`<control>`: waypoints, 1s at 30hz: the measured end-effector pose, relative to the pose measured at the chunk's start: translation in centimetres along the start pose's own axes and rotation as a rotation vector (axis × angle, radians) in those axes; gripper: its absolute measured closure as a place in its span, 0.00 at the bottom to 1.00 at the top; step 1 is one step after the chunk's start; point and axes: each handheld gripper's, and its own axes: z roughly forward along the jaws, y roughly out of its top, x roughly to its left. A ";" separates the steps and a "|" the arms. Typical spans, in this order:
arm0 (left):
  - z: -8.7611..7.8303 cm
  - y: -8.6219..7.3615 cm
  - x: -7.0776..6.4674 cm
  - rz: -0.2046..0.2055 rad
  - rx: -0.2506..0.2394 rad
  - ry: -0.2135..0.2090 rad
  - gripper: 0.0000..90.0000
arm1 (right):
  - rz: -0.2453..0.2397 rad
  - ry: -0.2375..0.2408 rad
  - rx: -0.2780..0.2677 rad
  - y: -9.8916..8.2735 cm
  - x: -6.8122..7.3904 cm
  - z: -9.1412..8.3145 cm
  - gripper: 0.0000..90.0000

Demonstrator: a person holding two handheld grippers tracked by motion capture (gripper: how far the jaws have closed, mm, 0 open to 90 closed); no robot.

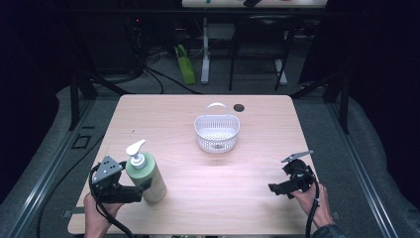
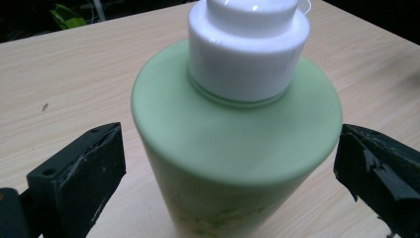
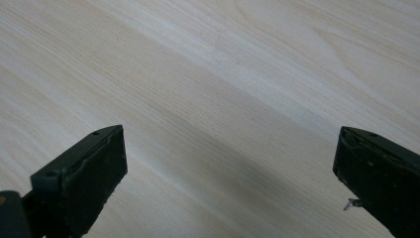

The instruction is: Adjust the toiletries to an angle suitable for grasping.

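A light green pump bottle [image 1: 147, 177] with a white pump head stands upright near the table's front left corner. My left gripper [image 1: 145, 189] is open, one jaw on each side of the bottle's upper body. In the left gripper view the bottle [image 2: 233, 144] sits between the jaws of that gripper [image 2: 228, 135], with a narrow gap at each side. A white slotted basket [image 1: 216, 132] with a handle stands empty at the table's middle. My right gripper [image 1: 274, 188] is open at the front right, pointing left. In its own view the right gripper [image 3: 230, 136] hangs low over bare wood.
The light wooden table [image 1: 257, 163] has a dark round hole [image 1: 239, 107] behind the basket. Dark floor, cables and desk legs lie beyond the far edge. Bare wood stretches between the bottle, the basket and my right gripper.
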 end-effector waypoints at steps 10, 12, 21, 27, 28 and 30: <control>1.0 0.6 -0.4 0.012 -0.009 0.023 0.00 | -0.001 0.000 -0.004 0.0 0.0 -0.1 0.00; 1.0 0.7 -0.4 0.008 -0.013 0.035 0.00 | -0.001 -0.001 -0.004 0.0 0.0 -0.1 0.00; 1.0 0.6 -0.5 0.017 -0.022 0.041 0.13 | -0.004 -0.001 -0.005 0.0 0.0 -0.1 0.00; 1.0 0.5 -0.5 0.012 -0.025 0.047 0.13 | -0.004 -0.001 -0.006 0.0 0.0 -0.1 0.00; 1.1 0.5 -0.5 0.012 -0.027 0.047 0.13 | -0.004 -0.001 -0.005 0.0 0.0 -0.1 0.00; 1.1 0.5 -0.5 0.012 -0.028 0.047 0.13 | -0.004 -0.001 -0.005 0.0 0.0 -0.1 0.00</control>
